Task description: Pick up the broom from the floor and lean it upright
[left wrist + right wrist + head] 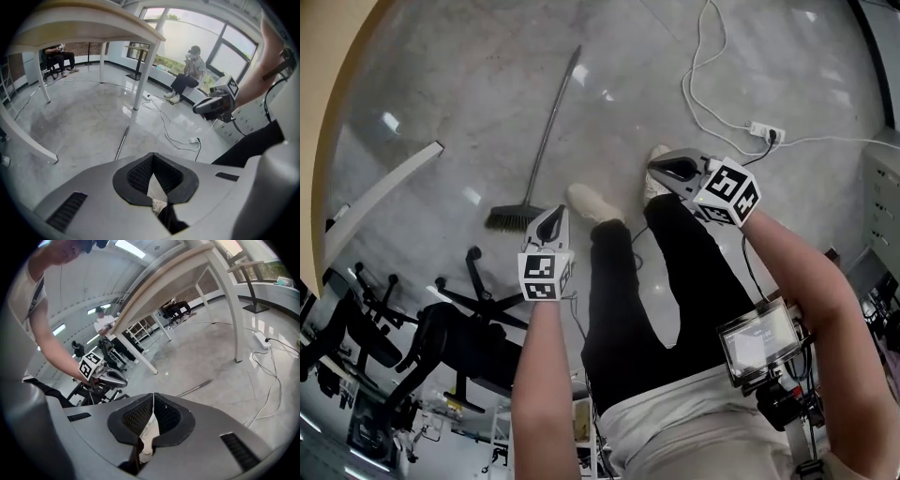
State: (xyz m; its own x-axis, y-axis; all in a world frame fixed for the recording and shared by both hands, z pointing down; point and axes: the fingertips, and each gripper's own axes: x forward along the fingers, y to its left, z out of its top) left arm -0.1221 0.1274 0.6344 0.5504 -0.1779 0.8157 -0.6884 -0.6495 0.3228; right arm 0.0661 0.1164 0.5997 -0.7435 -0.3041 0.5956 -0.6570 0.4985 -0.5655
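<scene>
Broom (546,141) lies flat on the grey polished floor (469,103). In the head view its thin handle runs away from the person and its dark brush head lies nearest, just left of the left gripper (553,217). That gripper hangs above the floor near the brush head, pointing steeply down, and no view shows it touching the broom. Its jaws are pressed together with nothing between them; in the left gripper view (153,159) only floor and the tip of the handle (122,143) show past them. The right gripper (667,170) hovers further right, well apart from the broom, over the person's pale shoes (592,202). Its jaws are likewise closed and empty in the right gripper view (153,397), where the handle (194,388) lies on the floor beyond. A white cable (703,94) loops across the floor to a power strip (766,131) on the right. A black office chair (469,309) stands to the person's left, behind the brush head. A pale table (93,23) stands over the floor, and a seated person (187,75) is near the window (197,37).
</scene>
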